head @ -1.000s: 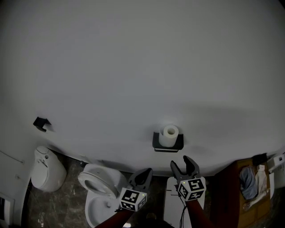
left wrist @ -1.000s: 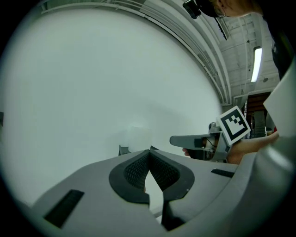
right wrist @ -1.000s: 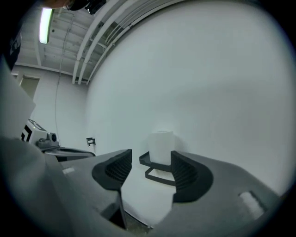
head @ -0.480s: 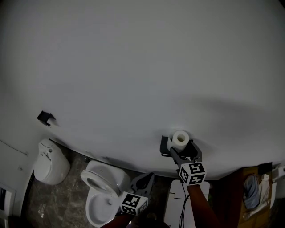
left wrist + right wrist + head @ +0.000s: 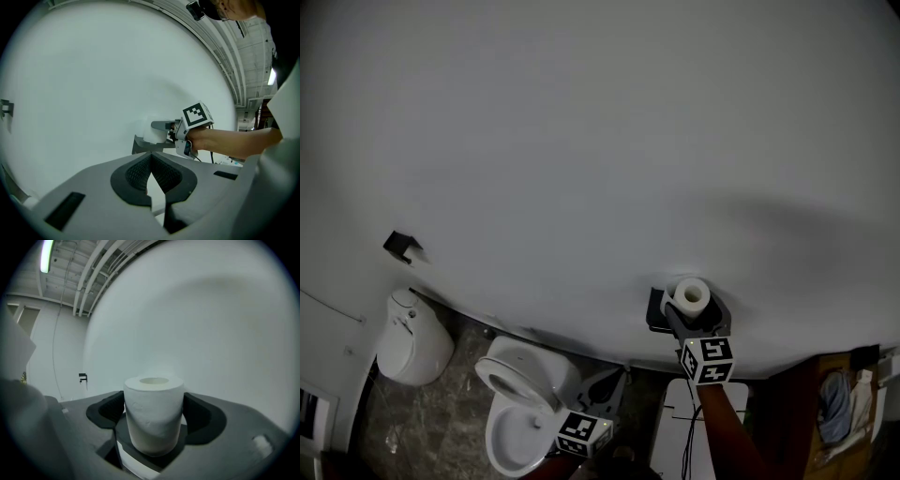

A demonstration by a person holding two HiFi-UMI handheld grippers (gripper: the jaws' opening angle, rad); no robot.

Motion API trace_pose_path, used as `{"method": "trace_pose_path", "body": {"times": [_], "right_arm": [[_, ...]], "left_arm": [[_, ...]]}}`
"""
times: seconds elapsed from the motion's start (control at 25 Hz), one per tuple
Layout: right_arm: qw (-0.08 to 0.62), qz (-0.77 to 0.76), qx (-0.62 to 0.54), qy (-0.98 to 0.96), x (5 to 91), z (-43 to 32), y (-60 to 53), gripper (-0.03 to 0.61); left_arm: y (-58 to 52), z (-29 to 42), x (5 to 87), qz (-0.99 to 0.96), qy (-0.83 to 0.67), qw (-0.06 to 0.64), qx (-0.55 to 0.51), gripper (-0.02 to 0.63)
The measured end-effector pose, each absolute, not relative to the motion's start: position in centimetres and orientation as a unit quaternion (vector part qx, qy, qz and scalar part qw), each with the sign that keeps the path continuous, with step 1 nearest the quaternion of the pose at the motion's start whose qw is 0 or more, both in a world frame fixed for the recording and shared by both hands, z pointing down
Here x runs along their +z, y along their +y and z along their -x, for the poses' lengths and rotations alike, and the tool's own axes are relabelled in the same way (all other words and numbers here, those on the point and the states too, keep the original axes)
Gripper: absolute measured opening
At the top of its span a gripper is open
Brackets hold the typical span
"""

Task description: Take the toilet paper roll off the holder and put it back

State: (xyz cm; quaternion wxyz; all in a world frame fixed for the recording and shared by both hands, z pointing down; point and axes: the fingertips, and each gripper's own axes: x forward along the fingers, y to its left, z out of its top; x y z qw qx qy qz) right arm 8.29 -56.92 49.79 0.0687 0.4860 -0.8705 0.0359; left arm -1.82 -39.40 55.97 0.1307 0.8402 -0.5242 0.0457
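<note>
On the far left of the head view a small dark hook sits on the white wall. Below it, at lower left, stands a white bin with its lid shut, so its contents cannot be seen. Next to the right is the toilet.

Just right of the toilet, at the bottom edge, the left gripper is closed, its pads meeting at the tips with nothing between them.

Right of centre, a dark holder is fixed to the wall like a small tray. The roll stands upright in it. It is plain white and full, with a soft, slightly dimpled wrap and its hollow core facing up.

The right gripper reaches level to the holder. Its jaws have just been opening and stand wide on either side of the roll, with a pad close beside each flank and no squeeze on the paper.

At lower right a brown shelf holds a bluish cloth.
</note>
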Motion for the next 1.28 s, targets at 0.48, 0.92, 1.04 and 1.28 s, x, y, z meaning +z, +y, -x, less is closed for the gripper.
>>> {"method": "trace_pose_path", "body": {"times": [0.48, 0.92, 1.04, 1.28], "right_arm": [[0.051, -0.499, 0.026, -0.865, 47.8, -8.5, -55.5, 0.351], [0.025, -0.512, 0.01, -0.859, 41.7, -10.2, -47.8, 0.351], [0.016, -0.517, 0.007, -0.856, 39.9, -11.1, -44.7, 0.351], [0.012, -0.542, -0.009, -0.841, 37.7, -14.2, -37.9, 0.351]], "left_arm": [[-38.8, 3.5, 54.2, -0.84, -0.529, 0.119, 0.029, 0.008], [-35.5, 4.1, 49.5, -0.843, -0.526, 0.108, -0.02, 0.008], [-34.4, 4.3, 48.2, -0.845, -0.524, 0.099, -0.027, 0.008], [-32.0, 4.8, 47.0, -0.847, -0.524, 0.085, -0.034, 0.008]]}}
